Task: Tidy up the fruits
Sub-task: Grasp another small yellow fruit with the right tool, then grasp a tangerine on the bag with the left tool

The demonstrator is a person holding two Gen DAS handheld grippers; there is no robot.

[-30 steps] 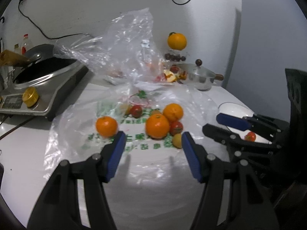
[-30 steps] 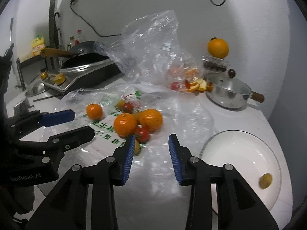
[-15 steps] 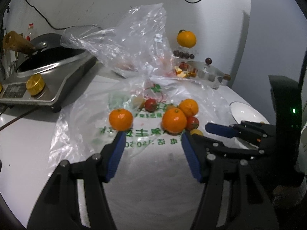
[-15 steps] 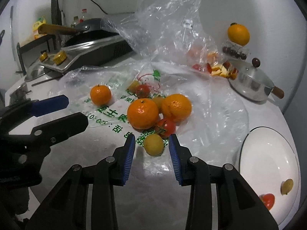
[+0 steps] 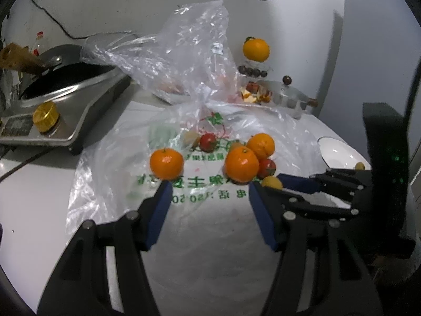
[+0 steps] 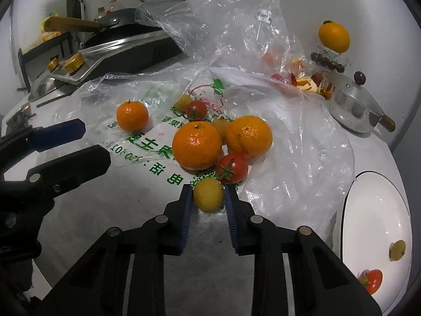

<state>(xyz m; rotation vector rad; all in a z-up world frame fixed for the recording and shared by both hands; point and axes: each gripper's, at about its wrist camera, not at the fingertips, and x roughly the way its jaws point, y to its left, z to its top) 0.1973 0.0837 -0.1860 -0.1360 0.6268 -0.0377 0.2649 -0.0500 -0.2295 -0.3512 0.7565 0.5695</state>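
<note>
Since the earlier frame, right gripper [image 6: 208, 196] has come forward and down to the fruit pile; its jaws have just been closing and now clamp the small yellow fruit [image 6: 208, 195], blue pads touching it on both sides. Left gripper [image 5: 209, 187] has barely shifted; its jaws stand apart with nothing between them, hovering over the printed plastic bag [image 5: 200, 189].

Landmark: large orange [image 6: 197, 145], centre of the pile on the bag.
- Yellow fruit: just in front of the large orange, nearer the right-wrist camera, still resting on the bag.
- Red tomato [image 6: 232, 168]: touching the large orange at its lower right, just behind the yellow fruit.
- Second orange [image 6: 249, 136]: touching the large orange's right side.
- Small orange [image 6: 132, 115]: well apart, left and behind.
- Second tomato [image 6: 196, 110]: behind the large orange.
- White plate [image 6: 376, 216]: far right of the large orange, holding one tomato and one yellow fruit.
- Steel pot [image 6: 354, 110]: behind and right, against the wall.
</note>
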